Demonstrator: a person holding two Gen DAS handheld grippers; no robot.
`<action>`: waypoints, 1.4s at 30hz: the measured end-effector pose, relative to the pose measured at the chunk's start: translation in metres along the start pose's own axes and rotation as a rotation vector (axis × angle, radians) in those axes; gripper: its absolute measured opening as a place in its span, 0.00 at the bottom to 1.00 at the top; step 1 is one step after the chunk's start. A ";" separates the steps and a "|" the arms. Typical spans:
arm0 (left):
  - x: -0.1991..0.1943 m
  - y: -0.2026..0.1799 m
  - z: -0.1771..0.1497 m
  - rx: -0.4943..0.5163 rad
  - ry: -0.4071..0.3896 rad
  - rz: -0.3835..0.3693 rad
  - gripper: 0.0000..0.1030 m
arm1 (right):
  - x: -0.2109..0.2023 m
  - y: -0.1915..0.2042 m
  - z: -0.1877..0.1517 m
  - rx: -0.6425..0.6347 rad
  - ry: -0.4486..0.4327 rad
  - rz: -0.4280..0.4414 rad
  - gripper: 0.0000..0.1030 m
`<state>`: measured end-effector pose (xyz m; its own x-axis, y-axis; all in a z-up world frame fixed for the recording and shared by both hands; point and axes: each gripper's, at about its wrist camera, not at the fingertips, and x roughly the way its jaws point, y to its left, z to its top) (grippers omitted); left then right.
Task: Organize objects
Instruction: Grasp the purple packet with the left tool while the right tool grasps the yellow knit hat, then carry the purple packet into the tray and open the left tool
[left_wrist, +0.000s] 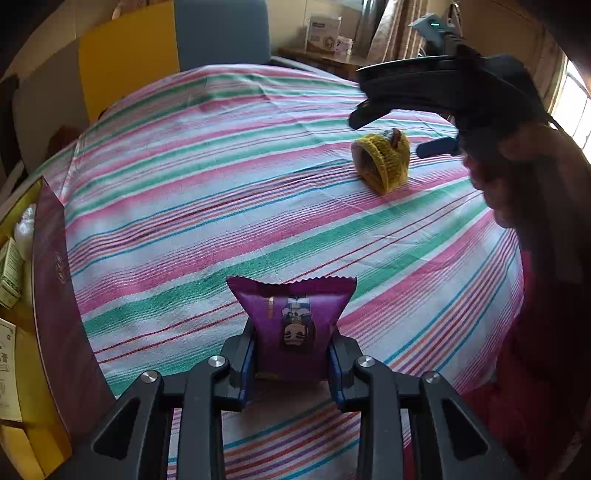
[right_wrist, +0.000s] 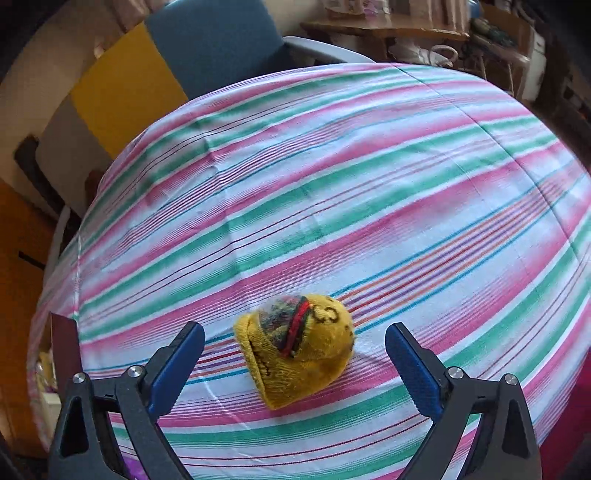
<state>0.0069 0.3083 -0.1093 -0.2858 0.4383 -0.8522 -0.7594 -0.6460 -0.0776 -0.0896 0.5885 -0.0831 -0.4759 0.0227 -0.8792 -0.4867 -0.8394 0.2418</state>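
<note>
In the left wrist view, the left gripper (left_wrist: 291, 363) is seen clamped on a purple snack packet (left_wrist: 291, 325). The blue pads press its two sides, and its crimped top edge points away from the camera, above the striped tablecloth (left_wrist: 221, 192). At the left edge, a dark maroon box wall (left_wrist: 55, 295) is seen, with small cartons behind it. It is judged that this box is where the packet is to be put, so the coming move for this hand would run leftward. Farther off, at the upper right, a yellow knitted cap (left_wrist: 382, 162) is seen lying on the cloth. The right gripper (left_wrist: 391, 133) is seen just above and beside the cap, its blue fingers spread.

In the right wrist view, the right gripper (right_wrist: 295, 354) is shown wide open, with nothing pressed between its pads. The yellow knitted cap (right_wrist: 299, 347) lies on the striped tablecloth (right_wrist: 332, 166) directly ahead, between the lines of the two fingers and untouched by either. Its long axis runs on a slant from upper right to lower left, with the ribbed cuff toward the lower left. The cap is much nearer to the right hand than to the left. A straight descent is judged enough to bring the jaws around it, across its shorter width.
</note>
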 end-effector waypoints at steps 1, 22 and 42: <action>0.001 -0.002 -0.001 0.009 -0.002 0.002 0.30 | 0.003 0.005 0.001 -0.024 0.002 -0.009 0.95; 0.002 0.005 -0.012 -0.034 -0.076 -0.069 0.30 | 0.040 0.019 -0.017 -0.184 0.096 -0.132 0.62; 0.001 0.009 -0.014 -0.053 -0.082 -0.080 0.30 | 0.033 0.042 -0.031 -0.371 0.071 -0.149 0.40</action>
<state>0.0077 0.2941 -0.1175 -0.2738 0.5380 -0.7972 -0.7506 -0.6378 -0.1726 -0.1033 0.5369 -0.1147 -0.3622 0.1329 -0.9226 -0.2429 -0.9690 -0.0442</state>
